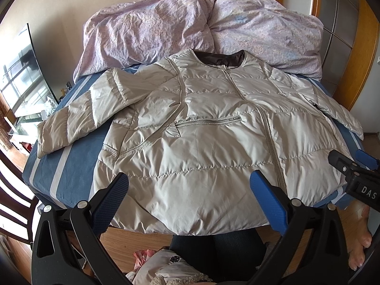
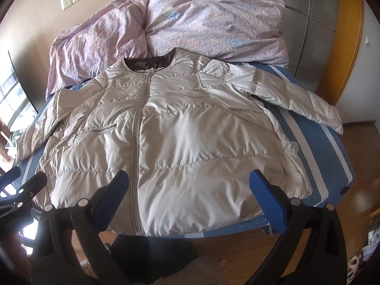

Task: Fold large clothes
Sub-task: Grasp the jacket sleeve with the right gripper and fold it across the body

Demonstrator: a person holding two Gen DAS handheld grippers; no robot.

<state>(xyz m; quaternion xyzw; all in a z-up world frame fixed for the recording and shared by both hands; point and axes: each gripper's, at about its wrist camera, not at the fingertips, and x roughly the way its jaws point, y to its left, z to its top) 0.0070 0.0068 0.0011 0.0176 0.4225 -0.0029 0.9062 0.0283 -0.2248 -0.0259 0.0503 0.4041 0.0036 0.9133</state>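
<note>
While the puffy jacket [image 1: 201,142] lies flat and zipped on the striped bed [image 1: 78,163], both the left gripper [image 1: 188,197] and right gripper [image 2: 188,197] hover spread apart and empty; it looks light, soft, slippery, so pinch a sleeve cuff

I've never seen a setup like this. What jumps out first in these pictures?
A big pale, shiny puffer jacket lies zipped and spread flat, front up, across a blue striped bed, sleeves out to both sides. Behind it, a rumpled pink floral duvet is heaped by the wall. In the foreground, the left gripper and the right gripper hover open at the jacket's hem, holding nothing.
</note>
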